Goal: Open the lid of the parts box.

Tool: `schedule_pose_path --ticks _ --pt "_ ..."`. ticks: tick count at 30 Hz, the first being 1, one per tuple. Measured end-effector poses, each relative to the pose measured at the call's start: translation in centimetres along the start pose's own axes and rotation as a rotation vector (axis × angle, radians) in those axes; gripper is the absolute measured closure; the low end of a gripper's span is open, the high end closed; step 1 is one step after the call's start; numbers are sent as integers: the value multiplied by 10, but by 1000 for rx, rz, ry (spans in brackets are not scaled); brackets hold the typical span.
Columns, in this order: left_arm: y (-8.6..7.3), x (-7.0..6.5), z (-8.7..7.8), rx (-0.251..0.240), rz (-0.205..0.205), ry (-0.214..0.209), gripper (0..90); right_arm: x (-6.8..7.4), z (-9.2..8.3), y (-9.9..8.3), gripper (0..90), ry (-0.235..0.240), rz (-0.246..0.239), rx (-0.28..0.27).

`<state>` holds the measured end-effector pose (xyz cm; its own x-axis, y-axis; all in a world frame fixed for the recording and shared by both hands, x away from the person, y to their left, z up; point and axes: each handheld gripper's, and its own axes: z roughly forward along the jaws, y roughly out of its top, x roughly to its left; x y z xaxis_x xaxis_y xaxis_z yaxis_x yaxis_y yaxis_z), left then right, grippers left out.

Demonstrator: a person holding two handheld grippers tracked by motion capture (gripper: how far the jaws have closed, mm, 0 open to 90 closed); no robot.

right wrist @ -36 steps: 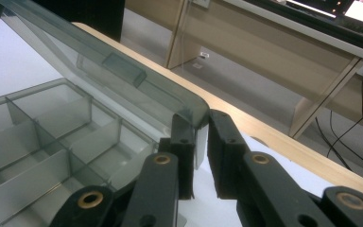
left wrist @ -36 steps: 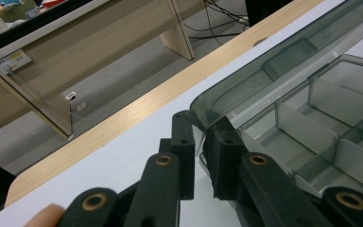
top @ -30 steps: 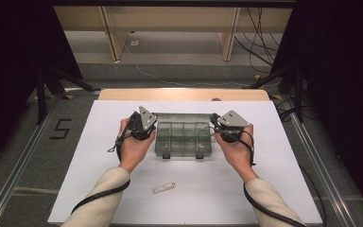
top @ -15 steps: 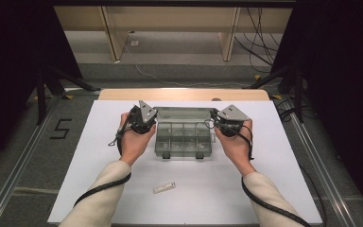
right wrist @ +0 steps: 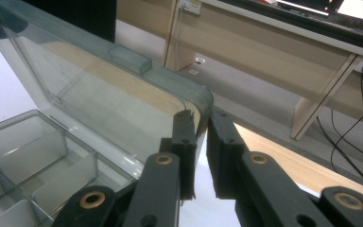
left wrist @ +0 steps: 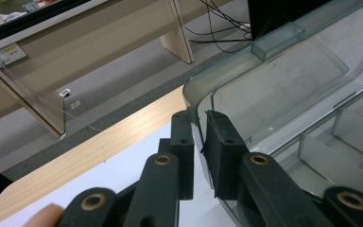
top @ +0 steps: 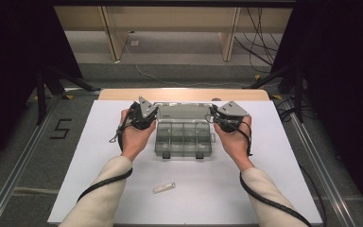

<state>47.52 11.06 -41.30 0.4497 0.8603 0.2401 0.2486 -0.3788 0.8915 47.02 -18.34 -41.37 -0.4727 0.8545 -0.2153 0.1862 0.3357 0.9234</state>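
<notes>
A clear plastic compartment box (top: pixel 183 139) sits mid-table, its hinged lid (top: pixel 183 112) raised at the far side. My left gripper (top: pixel 155 116) is shut on the lid's left corner, its black jaws pinching the lid rim (left wrist: pixel 200 127). My right gripper (top: pixel 212 116) is shut on the lid's right corner in the same way (right wrist: pixel 201 125). The lid (left wrist: pixel 274 80) tilts up above the divided compartments (left wrist: pixel 340 137), which hold nothing. The right gripper view shows the lid (right wrist: pixel 99 90) and the compartments (right wrist: pixel 38 156) from the other side.
A small white flat piece (top: pixel 164 187) lies on the white tabletop (top: pixel 274 189) near the front. A wooden strip (top: pixel 184 94) borders the far edge. Beyond are grey floor, wooden furniture legs and cables. A "5" (top: pixel 59 128) is marked on the floor at left.
Both hands have shifted slightly toward the far side, carrying the lid corners with them. The lid has swung up from the box.
</notes>
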Motion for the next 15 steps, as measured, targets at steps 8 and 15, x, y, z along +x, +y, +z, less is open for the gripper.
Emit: schedule_pose_path --ticks 8,15 --pt "0 4 5 -7 -21 -5 811 -3 6 0 825 0 8 -9" --pt "-2 6 11 -3 -38 -11 817 -4 9 -1 826 4 26 3"
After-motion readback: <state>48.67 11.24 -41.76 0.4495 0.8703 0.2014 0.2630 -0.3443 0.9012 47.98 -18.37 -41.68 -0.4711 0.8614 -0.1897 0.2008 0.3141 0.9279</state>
